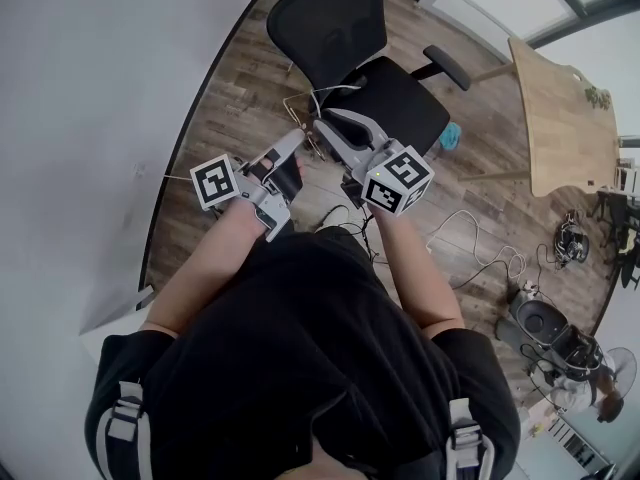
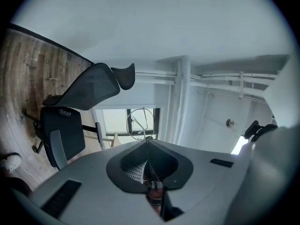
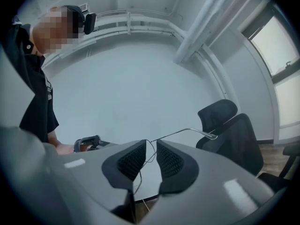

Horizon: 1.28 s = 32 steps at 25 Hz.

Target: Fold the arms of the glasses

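Left gripper view, left tool (image 2: 147, 139) clenched on glasses (image 2: 139, 123), right gripper view, right tool (image 3: 151, 142) loose around wire arm (image 3: 185, 130).

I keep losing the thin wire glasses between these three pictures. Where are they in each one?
Head view: the glasses sit upper middle, before the black office chair.
Left gripper view: centre, a lens standing above the left claw, which is shut on the frame.
Right gripper view: lower middle, wire between the right claw's parted jaws, one arm reaching right.
Shared landmark: the chair, at top, left and right respectively.
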Each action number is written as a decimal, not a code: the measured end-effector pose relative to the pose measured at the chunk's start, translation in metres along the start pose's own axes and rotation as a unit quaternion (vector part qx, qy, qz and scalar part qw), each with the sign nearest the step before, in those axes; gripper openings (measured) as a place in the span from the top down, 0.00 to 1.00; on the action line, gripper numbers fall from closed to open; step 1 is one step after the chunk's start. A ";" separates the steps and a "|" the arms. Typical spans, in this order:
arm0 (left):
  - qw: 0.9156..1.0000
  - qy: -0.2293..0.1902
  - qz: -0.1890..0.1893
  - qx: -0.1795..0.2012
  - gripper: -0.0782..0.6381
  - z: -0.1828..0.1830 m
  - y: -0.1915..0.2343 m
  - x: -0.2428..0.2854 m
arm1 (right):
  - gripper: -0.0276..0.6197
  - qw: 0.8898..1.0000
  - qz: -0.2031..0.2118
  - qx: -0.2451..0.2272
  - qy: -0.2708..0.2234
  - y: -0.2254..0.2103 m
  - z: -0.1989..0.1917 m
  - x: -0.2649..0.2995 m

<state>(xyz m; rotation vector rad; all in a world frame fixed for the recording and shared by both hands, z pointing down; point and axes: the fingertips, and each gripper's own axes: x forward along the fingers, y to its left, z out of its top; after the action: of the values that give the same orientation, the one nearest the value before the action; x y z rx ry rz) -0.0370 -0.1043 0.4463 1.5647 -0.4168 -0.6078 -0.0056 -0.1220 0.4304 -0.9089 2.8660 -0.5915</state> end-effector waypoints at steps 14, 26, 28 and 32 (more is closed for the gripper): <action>1.000 0.010 -0.004 -0.001 0.87 -0.001 -0.006 0.002 | 0.90 0.997 0.039 0.061 -0.002 0.006 0.001 0.007; 1.000 0.015 -0.008 -0.004 0.87 -0.003 -0.007 0.004 | 0.94 0.992 0.074 0.103 0.007 0.008 -0.005 0.011; 1.000 0.015 -0.008 -0.004 0.87 -0.003 -0.007 0.004 | 0.93 0.990 0.078 0.117 0.003 0.007 -0.004 0.011; 1.000 0.011 -0.005 -0.004 0.87 -0.002 -0.006 0.003 | 0.93 0.991 0.064 0.118 -0.007 -0.001 0.001 0.007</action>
<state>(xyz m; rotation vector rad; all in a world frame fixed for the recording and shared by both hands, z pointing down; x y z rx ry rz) -0.0340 -0.1044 0.4399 1.5662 -0.3895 -0.5991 -0.0109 -0.1272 0.4296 -0.6849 2.7374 -0.8811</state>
